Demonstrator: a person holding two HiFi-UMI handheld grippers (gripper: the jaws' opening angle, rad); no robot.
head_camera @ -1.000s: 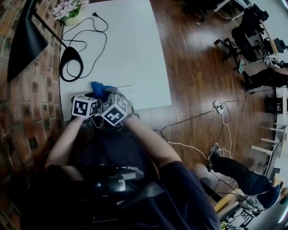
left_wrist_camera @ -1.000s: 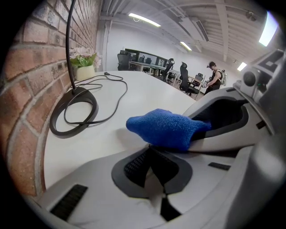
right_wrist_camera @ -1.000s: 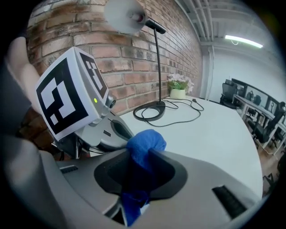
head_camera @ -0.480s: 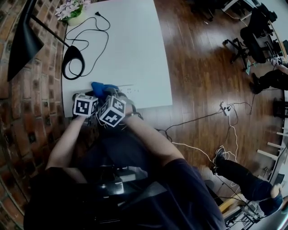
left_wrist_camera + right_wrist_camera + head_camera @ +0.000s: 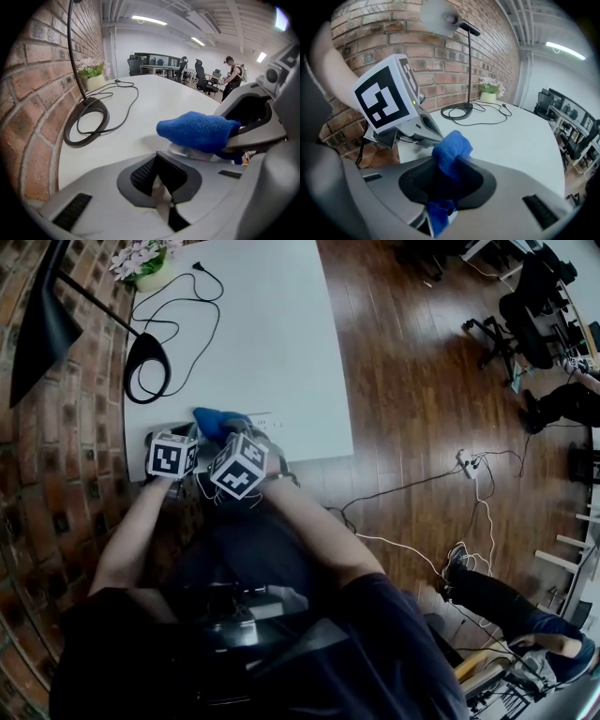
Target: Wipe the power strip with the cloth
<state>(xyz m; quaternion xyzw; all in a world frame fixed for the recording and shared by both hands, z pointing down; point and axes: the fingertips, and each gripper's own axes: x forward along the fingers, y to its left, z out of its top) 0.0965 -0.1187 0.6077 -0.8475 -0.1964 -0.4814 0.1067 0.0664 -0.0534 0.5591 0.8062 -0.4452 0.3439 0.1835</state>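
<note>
Power strip (image 5: 269,421), white, lies flat on the white table (image 5: 281,334), close to the near edge and toward the brick wall (image 5: 56,456). Only its outer end shows from above. The wall-side end is covered by the blue cloth (image 5: 217,420), which rests on top of it, and the left gripper view shows the strip's pale casing directly under the cloth.

Right gripper (image 5: 445,183): jaws partly closed and clamped on the cloth. A bunched fold stands up out of the jaw mouth and a tail hangs below it. The gripper is tilted down over the strip.

Left gripper (image 5: 159,183): jaws closed almost completely. A thin pale sliver shows in the slit between them, and I cannot tell whether it is something pinched. It sits just beside the right gripper on the wall side, tips near the covered end of the strip. The marker cubes of the two grippers are close together.

Further back on the table are a lamp's black ring base (image 5: 148,367), a loose black cable (image 5: 192,306) and a pot of flowers (image 5: 145,263), all well apart from the strip.
</note>
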